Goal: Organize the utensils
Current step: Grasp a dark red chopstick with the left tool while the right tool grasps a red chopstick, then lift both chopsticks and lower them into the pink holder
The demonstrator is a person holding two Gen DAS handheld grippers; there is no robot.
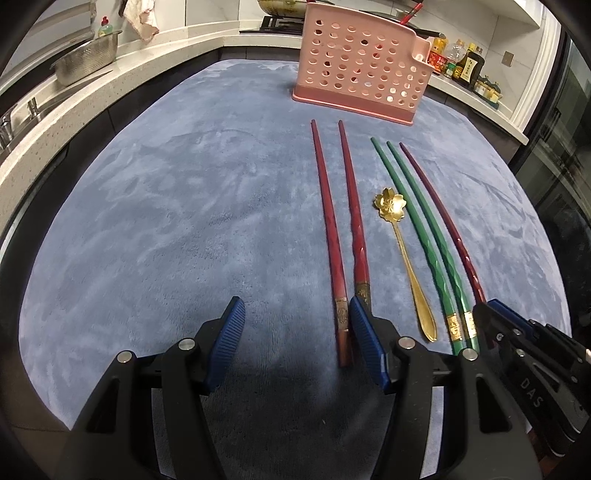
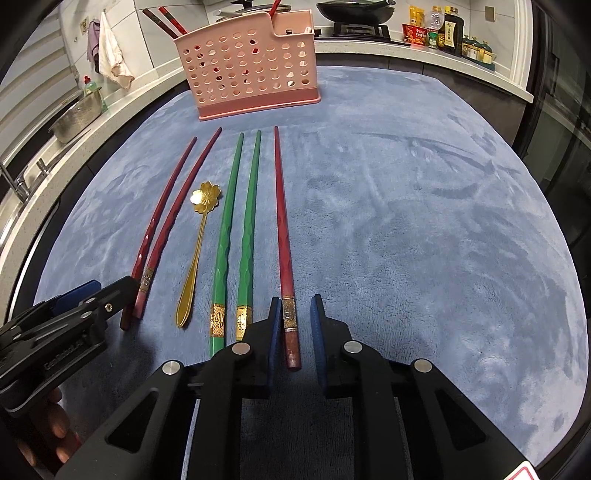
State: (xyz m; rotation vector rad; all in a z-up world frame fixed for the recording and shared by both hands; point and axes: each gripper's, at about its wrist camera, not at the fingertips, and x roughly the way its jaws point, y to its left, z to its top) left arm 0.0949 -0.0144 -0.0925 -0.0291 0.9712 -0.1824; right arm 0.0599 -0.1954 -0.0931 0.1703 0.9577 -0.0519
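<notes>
Five chopsticks and a gold flower spoon (image 1: pixel 402 251) (image 2: pixel 199 236) lie side by side on the blue cloth (image 1: pixel 184 221), in front of a pink perforated holder (image 1: pixel 362 66) (image 2: pixel 251 70). My left gripper (image 1: pixel 297 328) is open over the near ends of the red chopstick pair (image 1: pixel 332 229) (image 2: pixel 166 221); one end lies just inside its right finger. The green pair (image 1: pixel 424 236) (image 2: pixel 236 221) lies right of the spoon. My right gripper (image 2: pixel 295 317) (image 1: pixel 491 317) straddles the gold-banded end of the single dark red chopstick (image 2: pixel 282 221) (image 1: pixel 443 218). Its jaws are narrow, with a slim gap on each side.
The holder contains a few red utensils. A white counter rings the cloth, with a steel colander (image 1: pixel 85 59) and sink tap at left, a wok (image 2: pixel 354 11) on the hob behind, and sauce bottles (image 1: pixel 461 62) at back right. A person's fingers (image 2: pixel 51 417) hold the left gripper's handle.
</notes>
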